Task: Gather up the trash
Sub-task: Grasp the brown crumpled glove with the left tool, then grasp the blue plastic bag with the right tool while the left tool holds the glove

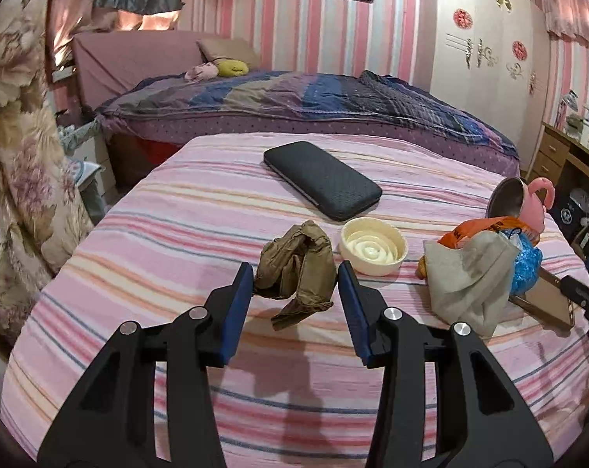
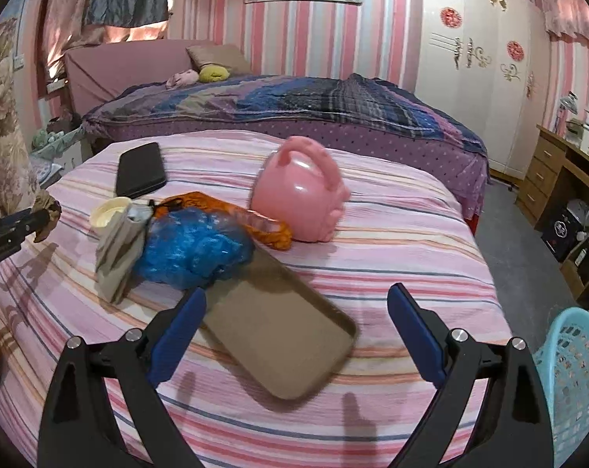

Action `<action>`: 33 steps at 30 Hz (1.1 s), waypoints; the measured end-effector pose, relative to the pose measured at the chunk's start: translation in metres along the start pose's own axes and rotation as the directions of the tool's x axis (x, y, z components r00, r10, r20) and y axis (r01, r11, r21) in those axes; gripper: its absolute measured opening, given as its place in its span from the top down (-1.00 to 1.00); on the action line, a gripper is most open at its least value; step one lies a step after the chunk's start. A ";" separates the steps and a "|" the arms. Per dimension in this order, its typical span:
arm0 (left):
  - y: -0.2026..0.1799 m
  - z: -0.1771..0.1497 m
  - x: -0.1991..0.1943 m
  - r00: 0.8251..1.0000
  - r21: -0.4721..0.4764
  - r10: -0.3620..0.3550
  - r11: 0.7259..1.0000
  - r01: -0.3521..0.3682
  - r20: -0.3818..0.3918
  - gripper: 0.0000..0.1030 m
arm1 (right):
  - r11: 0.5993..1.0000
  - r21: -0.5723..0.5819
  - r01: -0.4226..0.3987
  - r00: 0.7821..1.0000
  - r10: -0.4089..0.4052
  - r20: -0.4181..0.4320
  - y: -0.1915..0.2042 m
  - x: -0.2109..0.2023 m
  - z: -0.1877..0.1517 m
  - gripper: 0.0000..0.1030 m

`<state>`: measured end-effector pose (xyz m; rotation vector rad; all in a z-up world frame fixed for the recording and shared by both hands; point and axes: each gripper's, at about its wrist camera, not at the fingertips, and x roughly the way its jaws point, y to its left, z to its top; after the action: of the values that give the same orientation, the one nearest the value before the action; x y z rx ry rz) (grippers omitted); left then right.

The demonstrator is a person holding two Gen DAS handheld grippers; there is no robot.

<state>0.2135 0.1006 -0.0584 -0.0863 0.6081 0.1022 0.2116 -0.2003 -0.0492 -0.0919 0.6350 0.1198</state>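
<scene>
A crumpled brown paper wad (image 1: 296,269) lies on the pink striped bed between the open fingers of my left gripper (image 1: 295,282); whether the pads touch it I cannot tell. To its right are a cream round lid (image 1: 373,246), a grey crumpled bag (image 1: 470,280), a blue plastic bag (image 2: 193,249) and an orange wrapper (image 2: 255,220). My right gripper (image 2: 296,312) is open above a phone (image 2: 279,331) lying flat, with nothing in it. The left gripper shows at the left edge of the right wrist view (image 2: 13,226).
A black case (image 1: 321,179) lies farther back on the bed (image 1: 138,234). A pink plastic pot (image 2: 300,191) lies on its side. A light blue basket (image 2: 575,382) stands at the right of the bed. A wooden desk (image 2: 548,171) stands by the wall.
</scene>
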 end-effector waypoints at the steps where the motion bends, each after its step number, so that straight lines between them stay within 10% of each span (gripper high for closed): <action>1: 0.002 0.000 0.001 1.000 -0.006 0.002 1.000 -0.002 -0.005 0.15 | 1.000 -0.007 -0.011 1.000 0.011 -0.004 0.005 0.003 0.002 -0.78; 8: 0.004 0.000 0.004 1.000 -0.021 0.001 1.000 -0.002 -0.018 0.15 | 0.996 -0.045 -0.080 0.997 0.079 -0.023 0.033 0.022 0.014 -0.56; 16: 0.013 -0.001 0.005 1.000 -0.073 -0.017 0.997 0.015 -0.019 0.15 | 0.980 -0.129 -0.153 0.987 0.144 -0.076 0.055 0.031 0.018 0.25; 33: -0.007 -0.008 -0.017 1.000 -0.047 -0.019 0.999 0.019 -0.005 0.15 | 1.000 -0.009 -0.024 1.000 0.024 -0.020 -0.036 -0.051 -0.029 0.28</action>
<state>0.1957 0.0913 -0.0549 -0.1378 0.6101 0.0982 0.1590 -0.2436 -0.0398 -0.0947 0.6560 0.1452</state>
